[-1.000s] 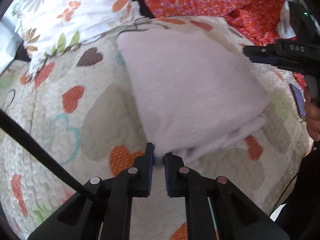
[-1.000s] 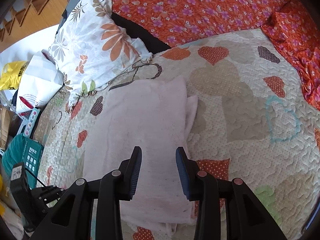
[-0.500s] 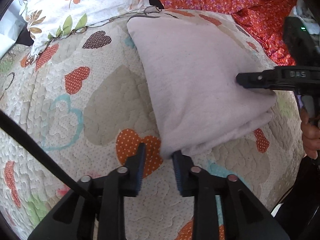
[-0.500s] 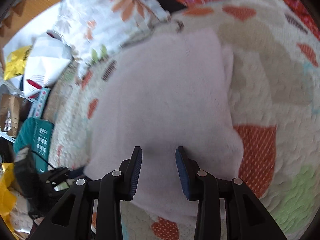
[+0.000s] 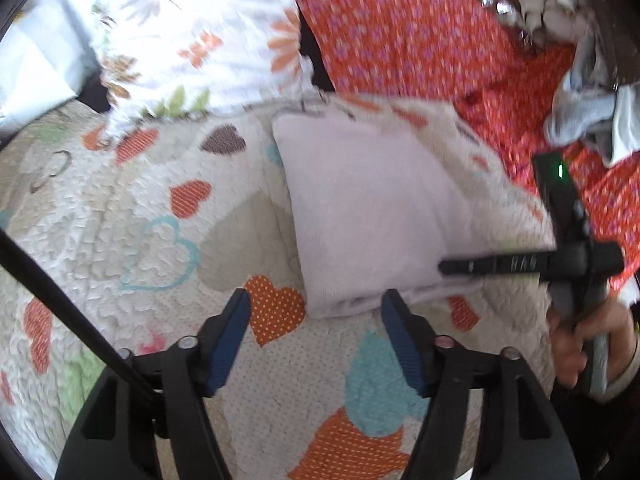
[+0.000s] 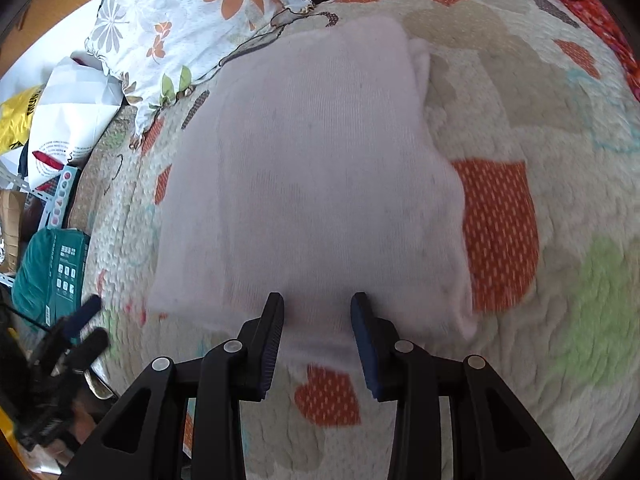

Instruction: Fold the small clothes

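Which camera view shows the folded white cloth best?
The right wrist view: the folded white cloth fills the middle, with its layered right edge visible. The left wrist view shows it smaller, blurred, and partly crossed by the right gripper.

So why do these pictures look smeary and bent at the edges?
Left wrist view: motion blur smears the floral pillow and red fabric. Right wrist view: the folded white garment is soft-edged and the quilt streaks. Both fisheyes bow straight lines.

The folded pale-pink knit cloth (image 6: 320, 168) lay on a cream quilted bedspread (image 6: 520, 92) patterned with orange, brown and teal hearts.
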### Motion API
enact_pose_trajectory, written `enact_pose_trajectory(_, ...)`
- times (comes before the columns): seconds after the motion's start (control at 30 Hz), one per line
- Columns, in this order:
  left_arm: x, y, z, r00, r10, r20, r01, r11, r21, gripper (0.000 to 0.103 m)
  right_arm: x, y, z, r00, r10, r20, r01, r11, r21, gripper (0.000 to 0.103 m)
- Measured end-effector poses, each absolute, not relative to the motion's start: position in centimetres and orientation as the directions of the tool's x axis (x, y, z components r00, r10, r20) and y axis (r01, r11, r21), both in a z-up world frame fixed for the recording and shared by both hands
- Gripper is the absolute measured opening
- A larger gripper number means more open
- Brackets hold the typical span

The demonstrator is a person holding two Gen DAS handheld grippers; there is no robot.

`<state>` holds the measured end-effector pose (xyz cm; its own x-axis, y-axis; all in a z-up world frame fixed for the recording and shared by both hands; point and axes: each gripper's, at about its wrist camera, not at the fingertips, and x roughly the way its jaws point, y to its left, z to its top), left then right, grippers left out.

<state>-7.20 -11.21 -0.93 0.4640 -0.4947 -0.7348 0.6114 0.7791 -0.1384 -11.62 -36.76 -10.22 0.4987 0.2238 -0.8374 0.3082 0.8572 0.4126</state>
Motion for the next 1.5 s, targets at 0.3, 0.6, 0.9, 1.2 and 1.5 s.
enact_pose_trajectory(0.3,-14.3,-7.4,2.6,0.804,-0.330,-0.494,0.385,0.923,0.011,0.099,-16.9,-34.6,-11.0,0.518,0.207,-0.830,0.334,0.844,0.420,0.044)
enact_pose_trajectory(0.6,-22.5,-2.4,6.3,0.920,-0.208,-0.331,0.206,0.978,-0.042,0.103,-22.1,-33.2,-8.1,0.632,0.103,-0.768,0.321,0.867,0.381,0.046)
enact_pose_trajectory(0.9,-26.0,-0.9,10.3,0.932,-0.231,-0.278,0.213,0.972,-0.097,0.103,-25.9,-32.1,-4.3,0.704,0.046,-0.708,0.309,0.878,0.365,0.052)
enact_pose_trajectory(1.2,-24.0,-2.1,12.3,0.944,-0.235,-0.230,0.195,0.963,-0.186,0.103,-26.2,-31.7,-3.3,0.740,-0.035,-0.672,0.310,0.904,0.294,0.056)
enact_pose_trajectory(1.5,-17.6,-5.3,9.2,0.832,-0.270,-0.484,0.212,0.962,-0.171,0.103,-19.7,-34.2,0.4,0.714,-0.035,-0.699,0.278,0.931,0.238,0.056)
